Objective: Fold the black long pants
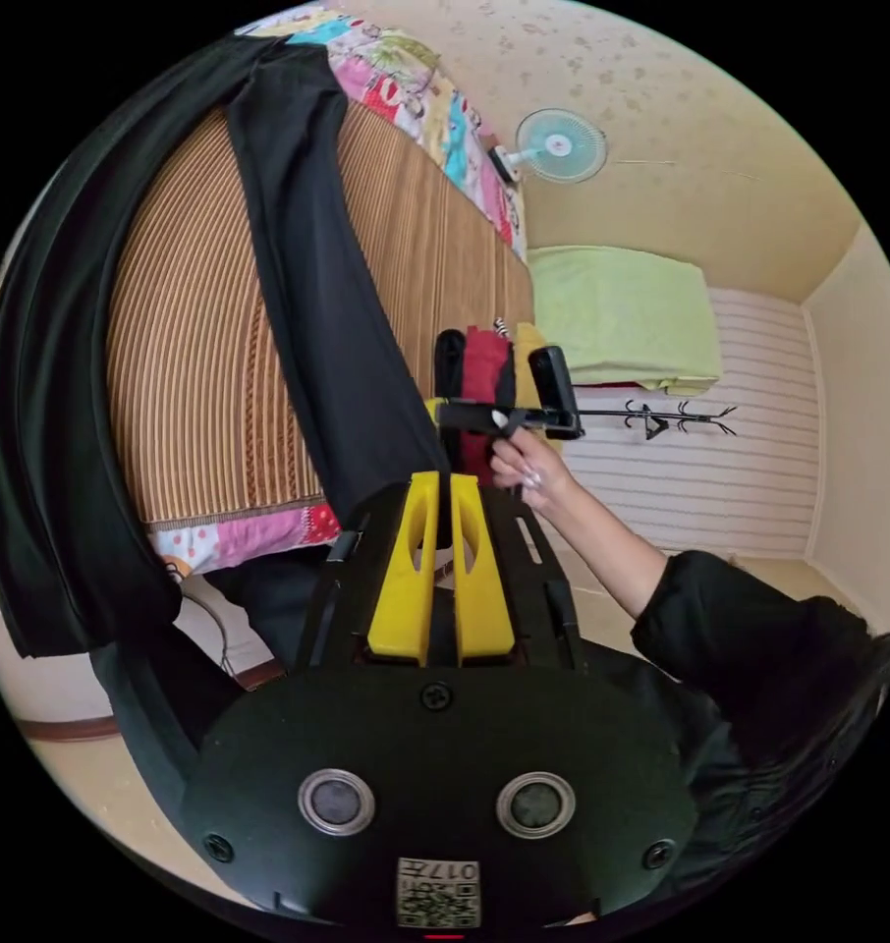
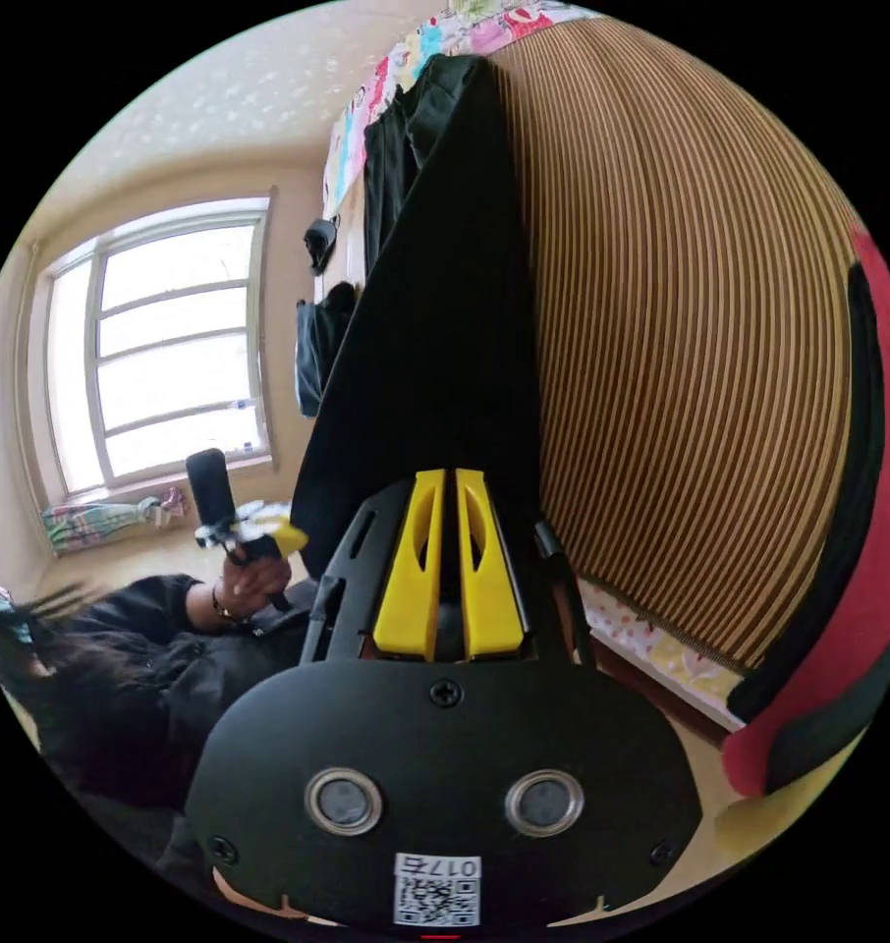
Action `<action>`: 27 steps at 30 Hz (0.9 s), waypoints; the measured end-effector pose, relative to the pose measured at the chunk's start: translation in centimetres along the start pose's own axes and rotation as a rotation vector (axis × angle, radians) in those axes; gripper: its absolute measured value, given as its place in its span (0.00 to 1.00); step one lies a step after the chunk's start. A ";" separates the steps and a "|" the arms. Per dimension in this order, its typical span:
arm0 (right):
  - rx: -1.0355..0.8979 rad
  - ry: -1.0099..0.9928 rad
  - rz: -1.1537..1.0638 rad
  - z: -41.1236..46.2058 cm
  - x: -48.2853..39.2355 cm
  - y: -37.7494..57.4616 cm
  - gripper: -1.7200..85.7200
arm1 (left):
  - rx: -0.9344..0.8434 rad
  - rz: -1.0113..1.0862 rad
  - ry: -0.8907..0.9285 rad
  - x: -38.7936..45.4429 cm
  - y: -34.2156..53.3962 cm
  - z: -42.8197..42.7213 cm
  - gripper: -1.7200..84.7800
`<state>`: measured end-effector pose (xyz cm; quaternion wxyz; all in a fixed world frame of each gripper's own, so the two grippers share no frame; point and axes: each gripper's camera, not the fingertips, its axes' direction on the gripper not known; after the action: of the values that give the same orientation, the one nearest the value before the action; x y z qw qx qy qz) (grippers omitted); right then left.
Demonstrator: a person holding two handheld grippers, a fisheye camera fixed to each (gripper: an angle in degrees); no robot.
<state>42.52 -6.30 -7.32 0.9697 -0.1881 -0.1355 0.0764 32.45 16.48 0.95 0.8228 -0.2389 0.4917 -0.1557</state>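
Pinching black cloth, the left gripper (image 1: 452, 481) and the right gripper (image 2: 443, 476) each keep their yellow jaws nearly closed on a near end of the black long pants (image 1: 307, 275). The pants stretch far across the striped mat (image 1: 199, 373) of the bed. I judge the folding has only started: both legs lie long, and no fold is made yet.

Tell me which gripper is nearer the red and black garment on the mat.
Right. In the left gripper view the right gripper sits directly in front of the red and black garment, while the left gripper is lower, clamped on the black pants.

Striped mat (image 1: 199, 393), wall fan (image 1: 560, 145), window (image 2: 165, 344)
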 end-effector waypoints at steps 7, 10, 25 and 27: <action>0.163 -0.260 -0.002 -3.8 -4.6 -10.5 0.17 | -0.005 0.040 0.016 -0.1 1.2 -1.4 0.02; 0.124 -0.245 0.160 -2.2 -5.2 -14.0 0.17 | -0.013 0.060 0.029 -0.8 1.8 -1.9 0.02; 0.043 0.396 0.272 2.2 -11.2 -21.7 0.17 | 0.031 -0.061 0.278 -8.0 3.2 -6.9 0.02; 0.067 0.481 0.265 2.0 -12.5 -23.1 0.17 | 0.040 -0.055 0.321 -8.9 3.6 -7.6 0.02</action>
<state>32.26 -29.31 0.42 0.9612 -0.1850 0.1271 0.1601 21.64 22.10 2.47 0.7335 -0.2078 0.6070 -0.2242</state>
